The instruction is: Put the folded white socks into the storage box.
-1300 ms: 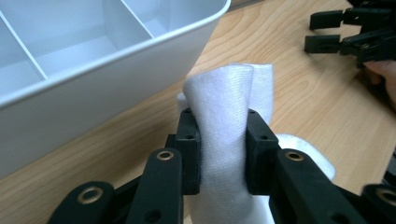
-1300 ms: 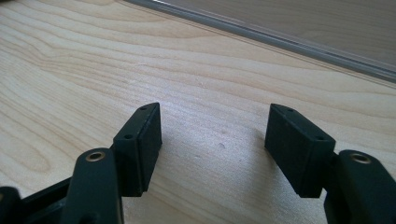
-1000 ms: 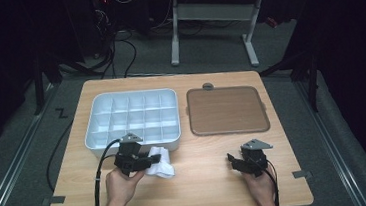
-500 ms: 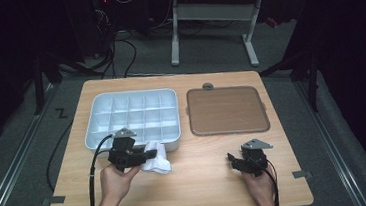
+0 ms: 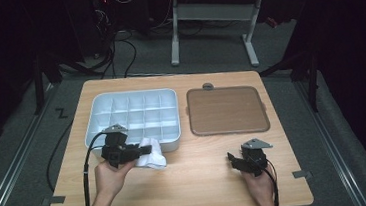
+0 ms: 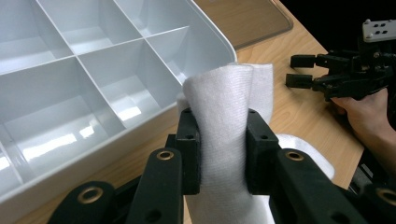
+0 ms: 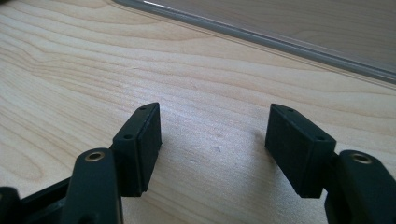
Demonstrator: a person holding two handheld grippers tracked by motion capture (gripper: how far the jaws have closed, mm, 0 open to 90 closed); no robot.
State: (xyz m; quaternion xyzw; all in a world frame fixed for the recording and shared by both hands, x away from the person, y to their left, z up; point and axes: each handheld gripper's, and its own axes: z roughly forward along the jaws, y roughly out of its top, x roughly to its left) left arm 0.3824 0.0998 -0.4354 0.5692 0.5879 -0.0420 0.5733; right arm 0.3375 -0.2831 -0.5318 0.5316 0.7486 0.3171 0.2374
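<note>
A white cloth (image 6: pixel 229 116) is bunched between the jaws of my left gripper (image 6: pixel 223 151), which is shut on it just off the near right corner of the white compartment tray (image 6: pixel 84 88). From above, the left gripper (image 5: pixel 142 150) holds the cloth (image 5: pixel 153 156) against the tray's (image 5: pixel 130 100) front rim. My right gripper (image 5: pixel 232 160) rests low over the bare wood at the front right, its jaws open with nothing between them (image 7: pixel 212 149). The right gripper (image 6: pixel 299 70) also appears far off across the table in the left gripper view.
A brown flat lid (image 5: pixel 226 110) with a clear rim lies right of the tray; its edge (image 7: pixel 261 32) runs ahead of the right gripper. The wooden table (image 5: pixel 198 182) has free room along the front. Desk legs and cables stand on the floor behind.
My left hand has shifted slightly left and up with the cloth held in its jaws. The right hand has stayed put.
</note>
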